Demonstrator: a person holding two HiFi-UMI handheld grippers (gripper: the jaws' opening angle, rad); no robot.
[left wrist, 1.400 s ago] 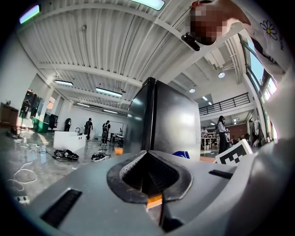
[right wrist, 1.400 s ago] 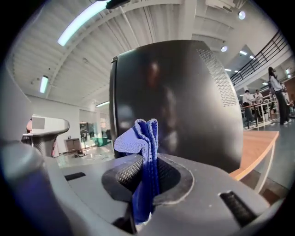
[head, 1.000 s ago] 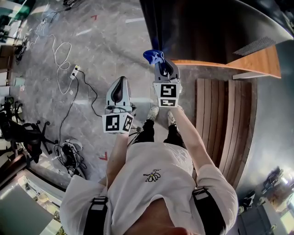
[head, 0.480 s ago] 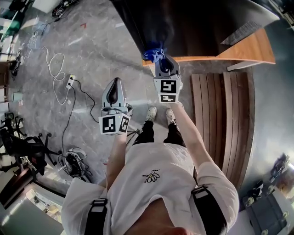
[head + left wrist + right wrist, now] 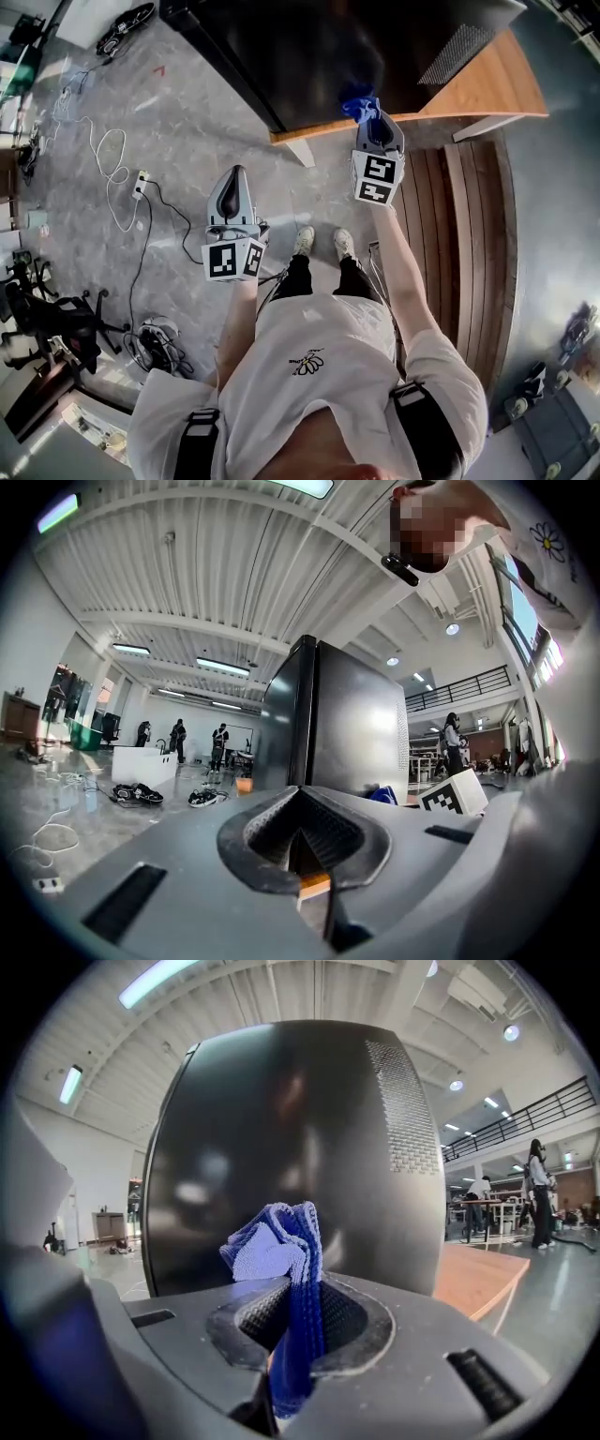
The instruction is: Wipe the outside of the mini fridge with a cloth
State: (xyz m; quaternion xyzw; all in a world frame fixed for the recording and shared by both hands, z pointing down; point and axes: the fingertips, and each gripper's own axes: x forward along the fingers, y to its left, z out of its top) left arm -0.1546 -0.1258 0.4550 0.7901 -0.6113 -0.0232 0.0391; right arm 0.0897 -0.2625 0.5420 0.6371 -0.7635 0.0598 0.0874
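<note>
The black mini fridge (image 5: 319, 52) stands on a low wooden platform (image 5: 478, 89) at the top of the head view. Its dark side fills the right gripper view (image 5: 291, 1147), with a perforated vent strip at the upper right. My right gripper (image 5: 368, 114) is shut on a blue cloth (image 5: 281, 1260), whose bunched end (image 5: 356, 101) sticks out in front of the fridge's side; whether it touches is unclear. My left gripper (image 5: 234, 178) is shut and holds nothing, off to the left over the floor. The fridge's corner edge shows in the left gripper view (image 5: 314, 724).
White and black cables with a power strip (image 5: 141, 178) lie on the grey floor at left. A wooden slatted board (image 5: 469, 244) lies at right. An office chair (image 5: 42, 314) and more gear sit at lower left. People stand far off (image 5: 178, 738).
My right gripper with the cloth has moved right and up along the fridge. The view has shifted so more of the fridge shows. The left gripper has stayed in place.
</note>
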